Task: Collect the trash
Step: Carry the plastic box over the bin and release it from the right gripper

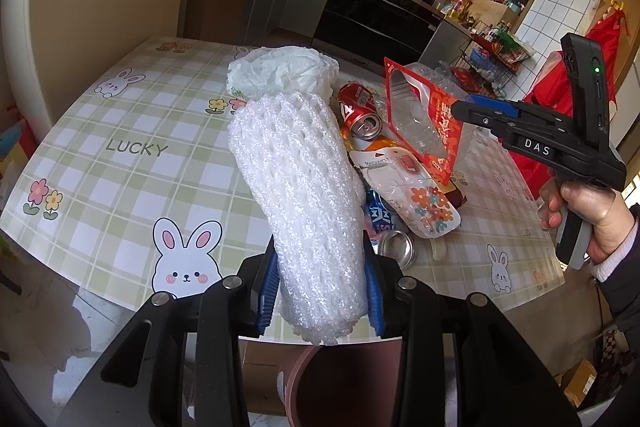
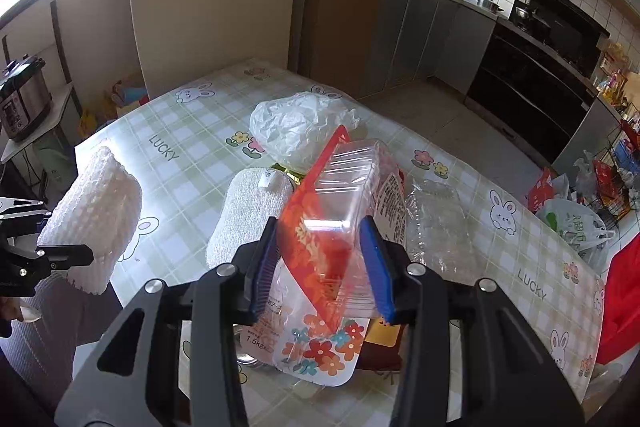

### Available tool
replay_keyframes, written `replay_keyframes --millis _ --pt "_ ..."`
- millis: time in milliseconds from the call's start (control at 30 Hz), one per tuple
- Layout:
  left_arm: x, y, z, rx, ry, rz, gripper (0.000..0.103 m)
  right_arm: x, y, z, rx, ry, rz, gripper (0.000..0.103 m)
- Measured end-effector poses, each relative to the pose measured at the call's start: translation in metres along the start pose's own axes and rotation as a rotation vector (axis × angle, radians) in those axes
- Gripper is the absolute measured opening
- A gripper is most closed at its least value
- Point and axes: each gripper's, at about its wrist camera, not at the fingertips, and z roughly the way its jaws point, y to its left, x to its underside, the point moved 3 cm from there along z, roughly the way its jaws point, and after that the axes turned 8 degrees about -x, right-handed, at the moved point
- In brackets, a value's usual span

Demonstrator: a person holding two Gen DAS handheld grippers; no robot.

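Observation:
My left gripper (image 1: 320,287) is shut on a white foam net sleeve (image 1: 296,195), held over the table's near edge above a brown bin (image 1: 340,383); the sleeve also shows in the right wrist view (image 2: 92,215). My right gripper (image 2: 322,267) is shut on a red-and-clear plastic package (image 2: 332,211), lifted above the trash pile; this package shows in the left wrist view (image 1: 420,123). On the table lie a crushed red can (image 1: 358,107), a flowered clear package (image 2: 316,347), a second foam sleeve (image 2: 248,211) and a crumpled white plastic bag (image 2: 300,127).
The table (image 1: 120,147) has a green checked cloth with rabbits. A metal lid (image 1: 394,247) and a blue wrapper (image 1: 380,215) lie near its front edge. Crumpled clear plastic (image 2: 440,223) sits to the right. A fridge (image 2: 212,7) and kitchen counters stand behind.

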Motion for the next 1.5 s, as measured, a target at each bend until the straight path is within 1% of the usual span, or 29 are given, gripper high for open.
replay_keyframes --millis 167,333,467,600,800,933,1100,1167,1233,1333,1500 --pt "-0.003 -0.006 -0.010 0.011 -0.020 0.011 0.036 -0.002 0.007 -0.020 0.028 -0.058 -0.004 0.043" --pt "-0.004 -0.015 -0.025 0.029 -0.042 0.030 0.036 0.001 0.016 -0.048 0.027 -0.126 0.036 0.043" --pt "-0.004 -0.024 -0.043 0.046 -0.065 0.056 0.036 0.012 0.022 -0.081 0.028 -0.196 0.091 0.043" --pt "0.000 -0.034 -0.062 0.068 -0.084 0.090 0.036 0.031 0.031 -0.116 0.040 -0.257 0.138 0.043" --pt "0.021 -0.057 -0.086 0.103 -0.075 0.169 0.036 0.068 0.051 -0.164 0.064 -0.338 0.203 0.043" --pt "0.041 -0.073 -0.102 0.125 -0.072 0.230 0.036 0.092 0.066 -0.191 0.085 -0.378 0.217 0.043" --pt "0.063 -0.092 -0.116 0.161 -0.068 0.276 0.037 0.115 0.080 -0.219 0.096 -0.403 0.253 0.043" --pt "0.070 -0.100 -0.122 0.170 -0.083 0.298 0.037 0.124 0.084 -0.231 0.104 -0.417 0.254 0.043" --pt "0.079 -0.108 -0.125 0.173 -0.084 0.323 0.037 0.131 0.091 -0.241 0.113 -0.431 0.246 0.043" --pt "0.091 -0.117 -0.123 0.183 -0.065 0.348 0.037 0.142 0.100 -0.251 0.116 -0.443 0.241 0.043" --pt "0.104 -0.127 -0.113 0.174 -0.032 0.387 0.038 0.154 0.107 -0.262 0.117 -0.456 0.236 0.043"
